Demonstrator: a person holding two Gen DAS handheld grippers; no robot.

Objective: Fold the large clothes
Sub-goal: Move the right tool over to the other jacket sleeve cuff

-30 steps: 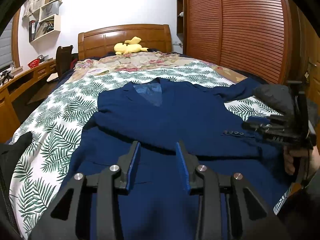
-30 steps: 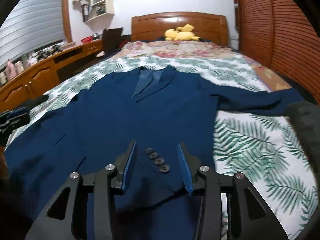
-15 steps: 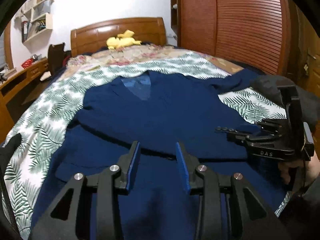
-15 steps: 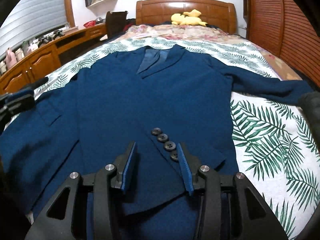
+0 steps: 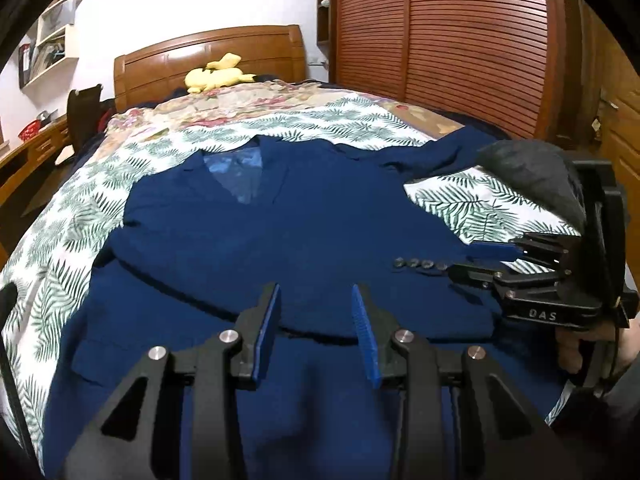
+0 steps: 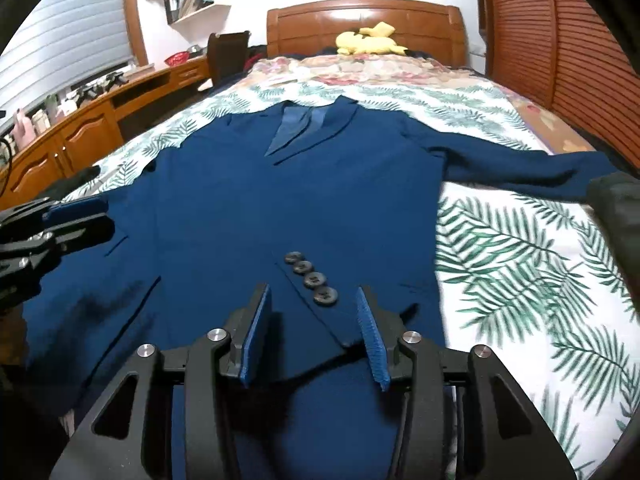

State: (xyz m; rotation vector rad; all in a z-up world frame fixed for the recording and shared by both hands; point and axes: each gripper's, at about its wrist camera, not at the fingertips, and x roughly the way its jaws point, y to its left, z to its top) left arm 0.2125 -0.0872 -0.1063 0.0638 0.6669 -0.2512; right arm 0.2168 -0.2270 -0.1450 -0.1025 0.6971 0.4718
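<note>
A navy blue jacket (image 5: 288, 240) (image 6: 248, 216) lies face up on the bed, collar toward the headboard. One sleeve is folded across the chest, and its cuff buttons (image 6: 312, 276) (image 5: 420, 264) rest on the front. The other sleeve (image 6: 520, 168) stretches out to the right. My right gripper (image 6: 312, 296) (image 5: 466, 258) hovers over that cuff. Its jaws are opening and the cuff lies loose under the gap, not pinched. My left gripper (image 5: 316, 296) (image 6: 80, 220) stands open just above the jacket's lower front, with nothing between its fingers.
The bed has a palm-leaf sheet (image 6: 520, 264) and a floral cover near the wooden headboard (image 6: 360, 20), where a yellow plush toy (image 5: 218, 74) lies. A dark grey bundle (image 5: 528, 172) sits at the bed's right edge. Louvred wardrobe doors (image 5: 460, 40) stand right, a wooden desk (image 6: 80, 136) left.
The left gripper has slid to the right over the jacket. The right gripper has come closer to the cuff buttons, and its jaws have spread a little wider.
</note>
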